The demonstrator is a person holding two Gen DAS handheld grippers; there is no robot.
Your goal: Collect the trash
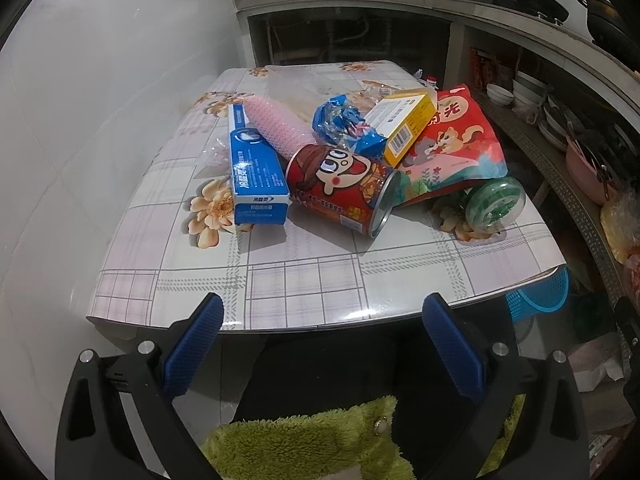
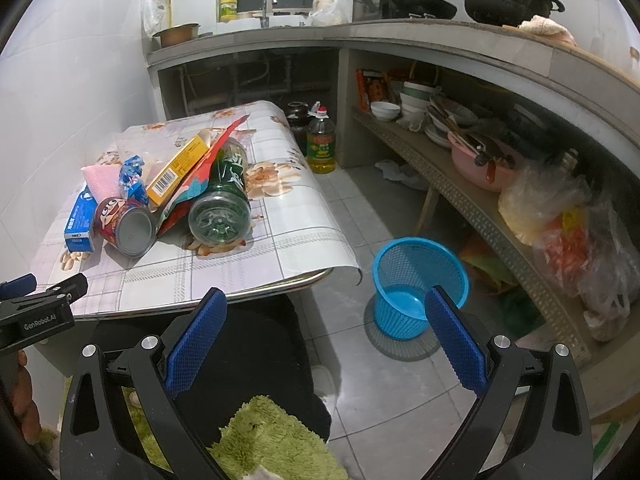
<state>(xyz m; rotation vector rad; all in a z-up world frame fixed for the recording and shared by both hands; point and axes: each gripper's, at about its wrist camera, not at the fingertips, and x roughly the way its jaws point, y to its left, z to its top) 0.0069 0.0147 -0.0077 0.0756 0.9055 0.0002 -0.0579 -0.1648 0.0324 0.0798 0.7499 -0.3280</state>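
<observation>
A pile of trash lies on the table: a blue box, a pink foam sleeve, a red snack can on its side, a crumpled blue wrapper, a yellow box, a red snack bag and a green plastic bottle. My left gripper is open and empty at the table's near edge. My right gripper is open and empty, beside the table, above the floor. A blue mesh basket stands on the floor right of the table. The can and bottle also show in the right wrist view.
A concrete counter with a shelf of bowls and bags runs along the right. An oil bottle stands on the floor behind the table. A white wall is on the left. A green fuzzy cloth lies below both grippers.
</observation>
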